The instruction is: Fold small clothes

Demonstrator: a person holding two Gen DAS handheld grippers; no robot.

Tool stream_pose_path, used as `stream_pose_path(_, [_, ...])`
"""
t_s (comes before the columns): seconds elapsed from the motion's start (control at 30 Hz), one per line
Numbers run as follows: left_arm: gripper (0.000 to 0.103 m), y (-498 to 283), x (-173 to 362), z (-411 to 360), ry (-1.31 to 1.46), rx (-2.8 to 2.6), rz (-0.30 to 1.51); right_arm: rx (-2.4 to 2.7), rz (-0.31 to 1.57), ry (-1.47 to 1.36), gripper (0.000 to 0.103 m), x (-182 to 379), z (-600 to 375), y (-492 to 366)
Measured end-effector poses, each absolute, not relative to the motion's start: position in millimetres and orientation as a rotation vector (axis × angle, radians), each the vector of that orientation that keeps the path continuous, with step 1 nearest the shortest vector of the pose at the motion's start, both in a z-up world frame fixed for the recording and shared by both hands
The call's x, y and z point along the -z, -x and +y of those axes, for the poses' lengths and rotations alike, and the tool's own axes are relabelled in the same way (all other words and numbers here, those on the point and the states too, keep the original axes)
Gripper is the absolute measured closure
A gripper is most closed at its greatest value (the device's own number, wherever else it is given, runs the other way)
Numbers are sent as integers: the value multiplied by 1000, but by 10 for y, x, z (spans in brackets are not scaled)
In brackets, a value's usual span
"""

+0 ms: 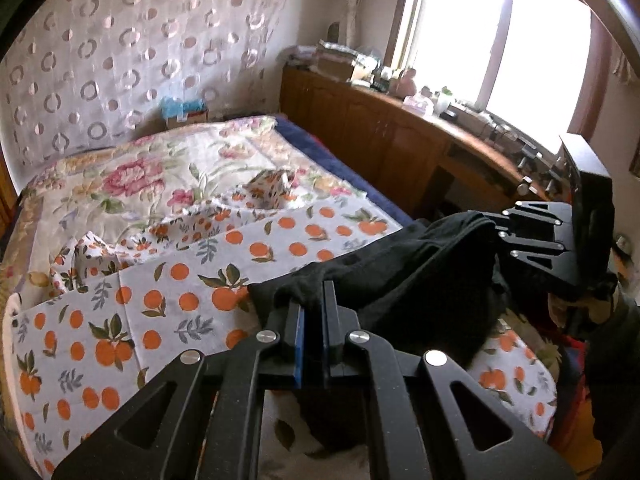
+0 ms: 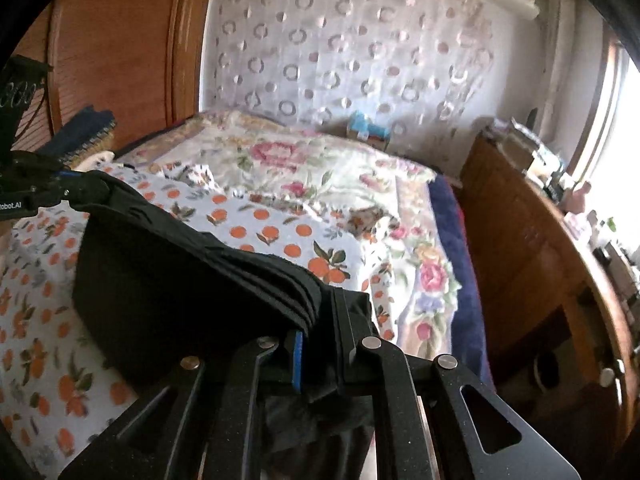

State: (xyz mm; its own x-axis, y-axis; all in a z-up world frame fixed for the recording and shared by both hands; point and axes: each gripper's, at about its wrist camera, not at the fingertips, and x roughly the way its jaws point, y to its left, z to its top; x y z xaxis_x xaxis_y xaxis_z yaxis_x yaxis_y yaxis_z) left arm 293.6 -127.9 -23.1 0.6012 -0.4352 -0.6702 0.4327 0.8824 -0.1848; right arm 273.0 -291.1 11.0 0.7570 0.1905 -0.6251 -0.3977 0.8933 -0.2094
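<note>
A black garment (image 1: 404, 272) hangs stretched between my two grippers, lifted above the bed. My left gripper (image 1: 314, 300) is shut on one corner of it; the cloth bunches over the blue-padded fingertips. In the left wrist view my right gripper (image 1: 504, 228) shows at the right, clamped on the other end. In the right wrist view my right gripper (image 2: 320, 320) is shut on several folded layers of the black garment (image 2: 160, 280), and my left gripper (image 2: 76, 190) holds the far corner at the left.
An orange-print cloth (image 1: 180, 288) lies on the floral bedspread (image 1: 160, 176), with a crumpled orange-print piece (image 1: 272, 188) farther back. A wooden cabinet (image 1: 380, 136) with clutter runs along the right under the window. A wooden headboard (image 2: 120, 40) stands at the left.
</note>
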Motion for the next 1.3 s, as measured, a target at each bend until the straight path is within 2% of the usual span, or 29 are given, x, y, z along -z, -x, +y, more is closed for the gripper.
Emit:
stream_pose_path(0.1, [95,-3021,348,-1301,-5,498,817,-344,670,323,92,-139,-2946,-2925])
stream_pose_path(0.13, [94,-3034,373,-1297,-4,501,825,-352,678,317,89,-166,-2961,-2956])
stream_pose_path(0.17, [88,-3037,392,-1280,1,502,828,-357,682,315,88,-187,-2967,-2973])
stream_pose_path(0.2, [73,-3042,392,-1274,3,501,826,-365,686,316,88,-218,-2980,-3000])
stream_pose_path(0.27, [54,-3022,374,-1232,15,494,806,-383,690,321,87,-267,-2996,-3053])
stream_pose_path(0.37, [46,-3032,373,-1215,15,499,808,-411,698,300,83,-373,-3049,-3157])
stream_pose_path(0.53, [46,-3065,547,-1287,-59,483,850,-424,713,173,82,-429,-3241,-3360])
stream_pose_path(0.87, [46,-3166,675,-1242,-41,466,886,-241,651,159,81,-620,-3466,-3422])
stream_pose_path(0.9, [46,-3191,683,-1233,-33,467,889,-247,651,167,78,-606,-3460,-3367])
stream_pose_path(0.97, [46,-3259,719,-1211,-19,464,901,-269,658,179,52,-538,-3438,-3247])
stream_pose_path(1.07, [46,-3336,786,-1200,0,467,920,-311,682,162,37,-441,-3447,-3091])
stream_pose_path(1.3, [46,-3408,860,-1234,-5,466,939,-310,741,90,25,-261,-3727,-2920])
